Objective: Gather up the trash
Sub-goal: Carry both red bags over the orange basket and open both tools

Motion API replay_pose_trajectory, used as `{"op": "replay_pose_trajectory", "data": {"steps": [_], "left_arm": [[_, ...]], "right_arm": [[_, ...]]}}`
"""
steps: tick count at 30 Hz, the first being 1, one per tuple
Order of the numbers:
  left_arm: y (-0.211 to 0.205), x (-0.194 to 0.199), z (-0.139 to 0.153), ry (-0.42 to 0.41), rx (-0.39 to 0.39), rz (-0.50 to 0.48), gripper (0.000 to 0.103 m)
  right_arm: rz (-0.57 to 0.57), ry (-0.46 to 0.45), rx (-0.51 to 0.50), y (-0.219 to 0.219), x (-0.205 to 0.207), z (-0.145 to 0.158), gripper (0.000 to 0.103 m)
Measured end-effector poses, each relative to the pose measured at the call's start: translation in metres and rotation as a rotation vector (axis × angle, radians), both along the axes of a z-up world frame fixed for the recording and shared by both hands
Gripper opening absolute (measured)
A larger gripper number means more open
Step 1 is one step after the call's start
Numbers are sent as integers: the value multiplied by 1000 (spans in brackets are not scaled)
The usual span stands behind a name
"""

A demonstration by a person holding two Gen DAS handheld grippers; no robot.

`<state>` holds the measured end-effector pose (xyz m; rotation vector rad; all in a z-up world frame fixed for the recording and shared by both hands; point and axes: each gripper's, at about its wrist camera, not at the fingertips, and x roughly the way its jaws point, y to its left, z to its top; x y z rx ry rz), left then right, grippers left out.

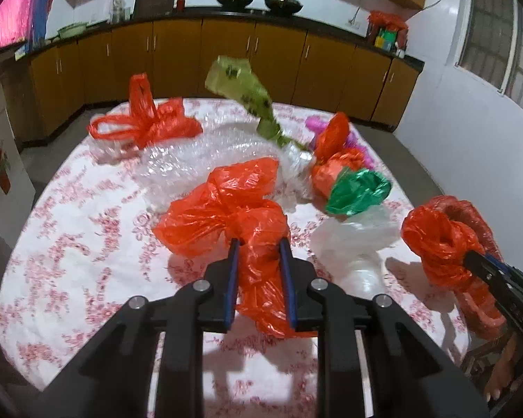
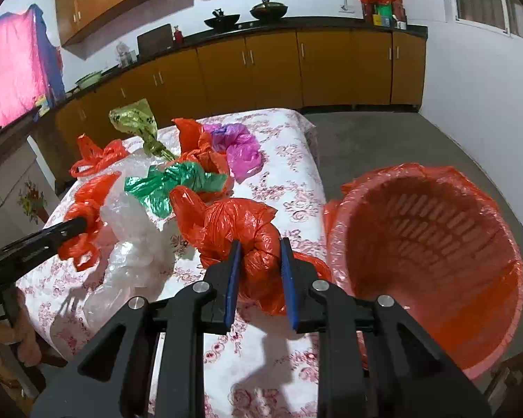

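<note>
The left gripper (image 1: 259, 244) is clamped on an orange bag (image 1: 223, 216) above the table (image 1: 69, 244). The right gripper (image 2: 260, 244) is clamped on a knotted orange bag (image 2: 240, 224) beside the lined bin (image 2: 432, 261), which stands off the table's edge.

Two black woks (image 1: 258, 1) sit on the dark countertop at twelve o'clock, above yellow-brown wooden cabinets (image 1: 226, 59). A pink hanging cloth (image 2: 14, 69) shows at ten o'clock.
</note>
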<state>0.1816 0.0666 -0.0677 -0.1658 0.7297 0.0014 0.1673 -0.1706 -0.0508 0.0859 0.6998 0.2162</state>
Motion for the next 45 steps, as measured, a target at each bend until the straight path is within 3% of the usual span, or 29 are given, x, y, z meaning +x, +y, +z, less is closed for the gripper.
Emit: {"op": "replay_pose_trajectory", "data": {"steps": [11, 20, 33, 45], "left_arm": [[-16, -23, 53, -131, -13, -48, 22], [-69, -29, 78, -175, -31, -206, 23], [-172, -14, 69, -161, -29, -476, 23], [-234, 15, 52, -124, -22, -620, 23]], "right_arm": [[-104, -80, 13, -32, -19, 25, 23], [-257, -117, -3, -71, -33, 36, 23], [-508, -167, -17, -126, -61, 57, 23], [-622, -151, 53, -163, -59, 51, 23]]}}
